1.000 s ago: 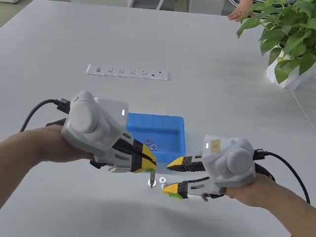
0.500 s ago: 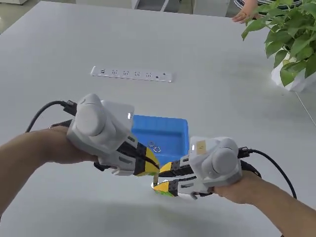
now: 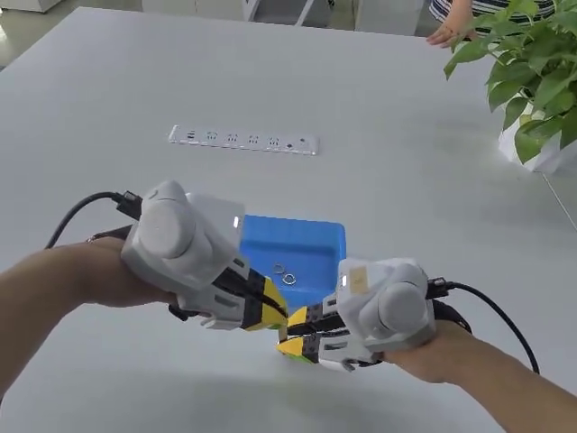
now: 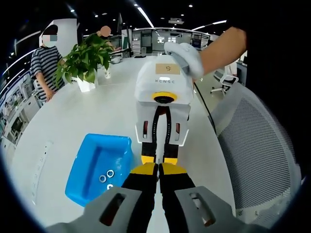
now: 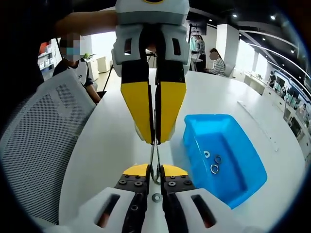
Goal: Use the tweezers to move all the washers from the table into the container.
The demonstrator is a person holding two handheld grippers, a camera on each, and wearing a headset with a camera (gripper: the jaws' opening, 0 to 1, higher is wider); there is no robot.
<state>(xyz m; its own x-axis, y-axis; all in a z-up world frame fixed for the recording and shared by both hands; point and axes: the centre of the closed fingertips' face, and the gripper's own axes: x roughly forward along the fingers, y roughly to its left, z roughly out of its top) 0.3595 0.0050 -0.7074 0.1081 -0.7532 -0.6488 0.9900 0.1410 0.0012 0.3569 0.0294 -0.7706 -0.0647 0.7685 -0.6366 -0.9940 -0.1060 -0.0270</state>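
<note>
Three washers (image 5: 214, 169) lie in the blue container (image 5: 238, 165), at 3 o'clock from the tweezers (image 5: 154, 154); a loose washer (image 5: 156, 197) rests on the tabletop (image 5: 112, 145) at 6 o'clock. The left gripper (image 5: 155, 141) and right gripper (image 5: 155, 171) both have their jaws pinched narrow on the tweezers. I judge the loose washer light, thin and slippery, best nipped by its rim.

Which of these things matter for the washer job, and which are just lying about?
Job: tweezers, held by the left claw and right claw; loose washer on the table; blue container; washers already inside.
Lying about: power strip; potted plant; mesh chair.
</note>
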